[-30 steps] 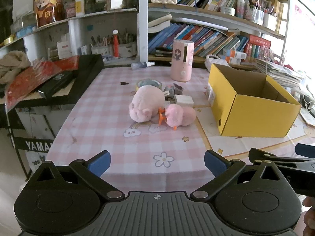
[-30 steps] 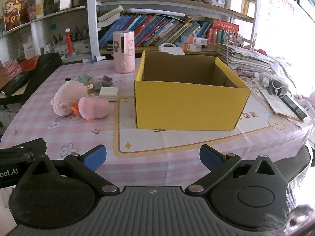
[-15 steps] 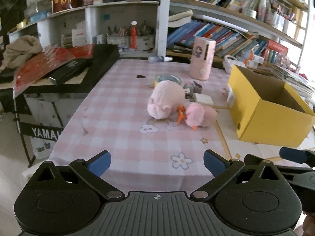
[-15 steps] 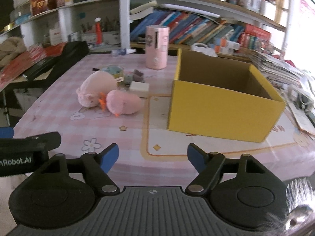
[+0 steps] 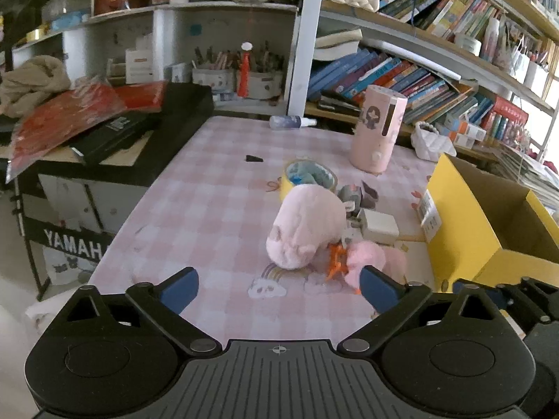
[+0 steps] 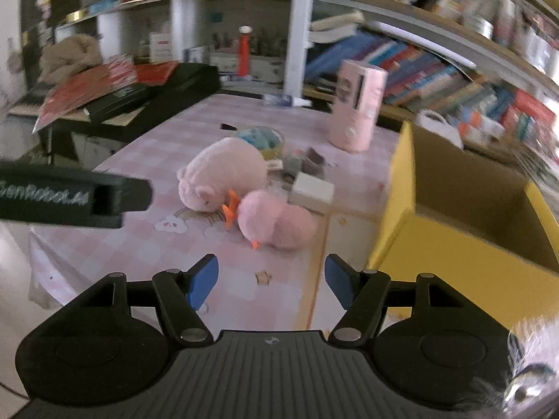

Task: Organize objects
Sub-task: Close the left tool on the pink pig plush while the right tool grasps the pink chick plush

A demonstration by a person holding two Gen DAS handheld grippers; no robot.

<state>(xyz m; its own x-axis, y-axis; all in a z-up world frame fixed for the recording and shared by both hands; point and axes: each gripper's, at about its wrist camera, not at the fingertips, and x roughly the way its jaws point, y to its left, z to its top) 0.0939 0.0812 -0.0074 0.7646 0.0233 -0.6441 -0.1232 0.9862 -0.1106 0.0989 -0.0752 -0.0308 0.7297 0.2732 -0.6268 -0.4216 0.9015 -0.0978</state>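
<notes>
Left wrist view: the left gripper (image 5: 277, 284), jaws wide, closing slightly, empty, faces the pig (image 5: 304, 232) ahead on the desk (image 5: 195, 209).

Right wrist view: the right gripper (image 6: 270, 281), half-open, closing, empty, nearer the chick (image 6: 276, 218), which lies crosswise beside the box (image 6: 464, 262).

Left gripper (image 5: 278, 284) black with blue pads, silver screws, ribbed grey base, right gripper (image 6: 271, 279) alike

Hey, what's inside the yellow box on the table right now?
The yellow box stands open, and only bare brown cardboard walls show inside. Its near wall hides the floor of the box in both views, so something low could lie there unseen.
</notes>
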